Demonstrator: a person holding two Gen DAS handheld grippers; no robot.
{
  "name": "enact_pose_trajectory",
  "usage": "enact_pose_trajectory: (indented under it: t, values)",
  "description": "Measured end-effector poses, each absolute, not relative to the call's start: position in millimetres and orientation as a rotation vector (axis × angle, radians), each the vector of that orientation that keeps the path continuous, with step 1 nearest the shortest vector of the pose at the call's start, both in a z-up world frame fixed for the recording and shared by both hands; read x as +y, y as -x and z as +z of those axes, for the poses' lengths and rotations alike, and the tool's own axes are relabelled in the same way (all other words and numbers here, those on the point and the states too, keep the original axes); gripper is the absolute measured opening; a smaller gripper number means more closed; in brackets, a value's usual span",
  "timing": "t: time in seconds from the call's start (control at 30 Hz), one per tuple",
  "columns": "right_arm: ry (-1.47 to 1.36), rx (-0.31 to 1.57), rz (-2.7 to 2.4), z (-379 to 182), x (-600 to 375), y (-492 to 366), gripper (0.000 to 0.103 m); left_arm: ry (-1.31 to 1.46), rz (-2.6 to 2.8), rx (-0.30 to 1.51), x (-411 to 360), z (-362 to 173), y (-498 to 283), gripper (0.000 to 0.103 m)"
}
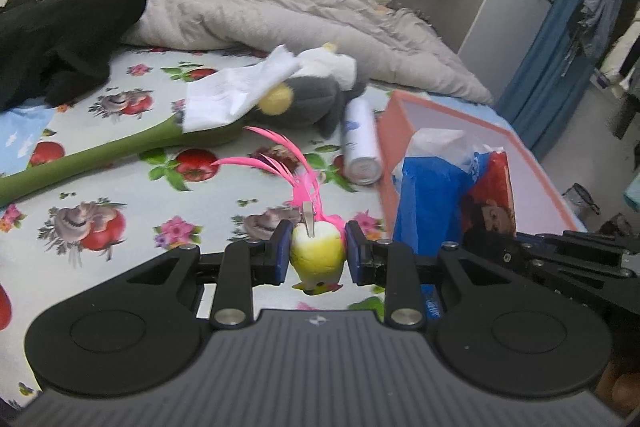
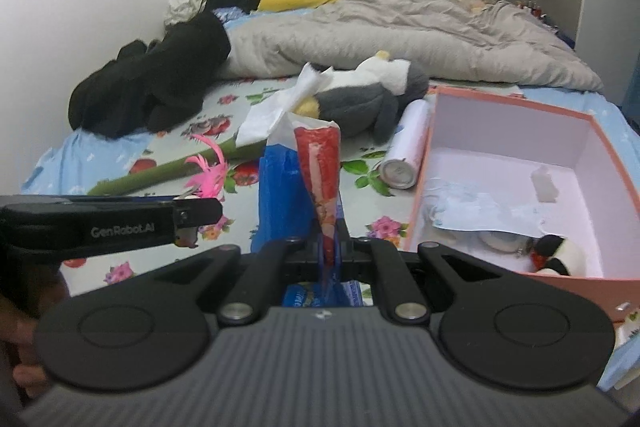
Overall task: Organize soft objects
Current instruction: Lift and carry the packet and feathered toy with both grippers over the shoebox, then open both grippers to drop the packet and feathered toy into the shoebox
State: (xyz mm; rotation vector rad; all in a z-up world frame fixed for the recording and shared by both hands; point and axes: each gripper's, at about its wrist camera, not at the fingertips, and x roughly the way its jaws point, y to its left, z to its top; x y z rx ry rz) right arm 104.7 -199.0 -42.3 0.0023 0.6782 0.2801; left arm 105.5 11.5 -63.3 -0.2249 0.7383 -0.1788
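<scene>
Between the left claw [image 1: 318, 253] pads sits a yellow toy bird [image 1: 318, 251] with pink feathers, pinched and lifted off the bed [image 1: 120, 187]. The right claw [image 2: 329, 247], pressed together, pinches a blue-and-red tissue pack [image 2: 320, 171]. Both seem mid-carry; next, each should likely swing right over the pink box [image 2: 592, 195] and release.

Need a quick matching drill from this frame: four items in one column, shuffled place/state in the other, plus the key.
1. yellow bird toy
2. blue and red packet
3. white spray can
4. small black and white plush

A. inside the pink box
B. clamped in the right gripper
C. lying on the bed beside the box
D. held in the left gripper

Pairs: 1-D, 2-B, 3-C, 4-A
</scene>
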Motion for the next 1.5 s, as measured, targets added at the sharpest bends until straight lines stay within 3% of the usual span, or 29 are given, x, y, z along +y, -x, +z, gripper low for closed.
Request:
enact_pose_trajectory:
  t: [0.8,1.5]
  values:
    - [-0.077,0.608,0.057,2,-311,-63,0.008,0.155,-0.445,0.737,-119,-4,-99,0.033]
    - [-0.175,0.615,-0.03,-12,-400,-171,0.008,0.06,-0.509,0.837,-221,-24,-236,0.033]
